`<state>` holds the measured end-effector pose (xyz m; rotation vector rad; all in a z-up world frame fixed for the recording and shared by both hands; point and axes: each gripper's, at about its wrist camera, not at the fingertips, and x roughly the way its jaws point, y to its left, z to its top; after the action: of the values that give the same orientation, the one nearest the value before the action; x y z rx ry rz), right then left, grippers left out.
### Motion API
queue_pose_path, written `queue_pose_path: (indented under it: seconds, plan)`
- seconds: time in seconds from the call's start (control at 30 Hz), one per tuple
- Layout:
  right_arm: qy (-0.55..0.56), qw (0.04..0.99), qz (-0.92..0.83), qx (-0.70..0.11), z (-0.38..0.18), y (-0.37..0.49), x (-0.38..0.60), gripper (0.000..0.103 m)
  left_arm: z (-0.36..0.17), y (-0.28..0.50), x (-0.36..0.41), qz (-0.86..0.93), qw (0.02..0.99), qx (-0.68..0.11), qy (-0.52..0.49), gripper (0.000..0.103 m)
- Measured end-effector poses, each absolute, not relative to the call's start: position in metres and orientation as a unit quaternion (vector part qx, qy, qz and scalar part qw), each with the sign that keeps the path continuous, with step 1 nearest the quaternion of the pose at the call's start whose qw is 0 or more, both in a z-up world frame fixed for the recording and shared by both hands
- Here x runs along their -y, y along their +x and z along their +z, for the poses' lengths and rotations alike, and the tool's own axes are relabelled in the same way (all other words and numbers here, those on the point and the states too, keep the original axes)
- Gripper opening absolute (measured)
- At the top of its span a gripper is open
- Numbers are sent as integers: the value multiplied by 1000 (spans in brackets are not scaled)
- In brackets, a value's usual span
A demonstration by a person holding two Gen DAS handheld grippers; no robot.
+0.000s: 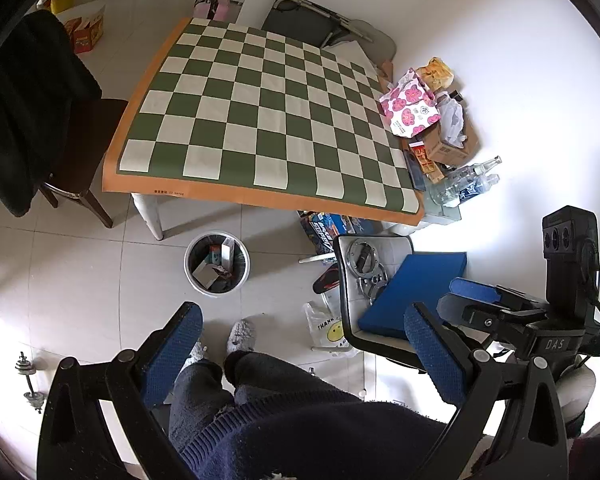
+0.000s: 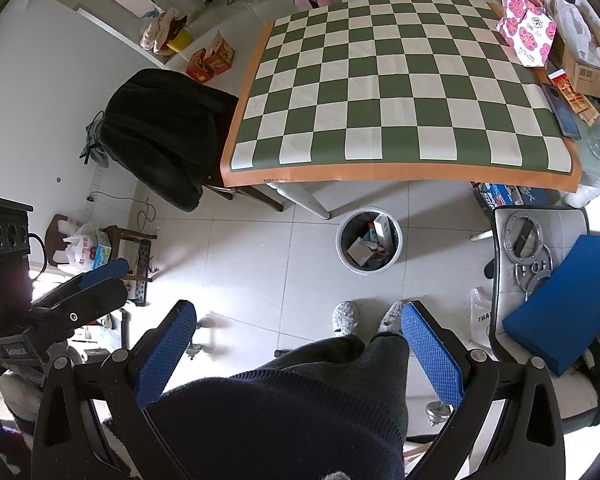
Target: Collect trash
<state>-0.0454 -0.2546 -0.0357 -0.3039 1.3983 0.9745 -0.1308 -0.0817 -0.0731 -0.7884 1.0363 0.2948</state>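
Note:
A round grey trash bin (image 1: 217,263) stands on the tiled floor in front of the table, holding several boxes and scraps; it also shows in the right wrist view (image 2: 369,241). My left gripper (image 1: 304,316) is open and empty, held high above my legs, well back from the bin. My right gripper (image 2: 299,312) is open and empty at a similar height. The right gripper shows at the right of the left wrist view (image 1: 476,294); the left one shows at the left of the right wrist view (image 2: 104,276). The checkered cloth (image 1: 260,108) on the table is bare.
A pink flowered bag (image 1: 410,104), cardboard boxes (image 1: 446,146) and bottles (image 1: 470,182) crowd the table's right edge. A chair with a black coat (image 2: 160,132) stands left. A chair (image 2: 500,280) with a blue pad (image 2: 568,304) and metal parts stands right. A white plastic bag (image 1: 326,330) lies on the floor.

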Motion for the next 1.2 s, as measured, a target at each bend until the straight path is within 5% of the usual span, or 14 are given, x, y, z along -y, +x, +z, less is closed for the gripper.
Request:
queue_pose_path:
  seconds: [1.2]
  plan:
    - [-131,649,427,-615,-38,-45,251,103,-71,-131,83,137,786,-479,-365,103]
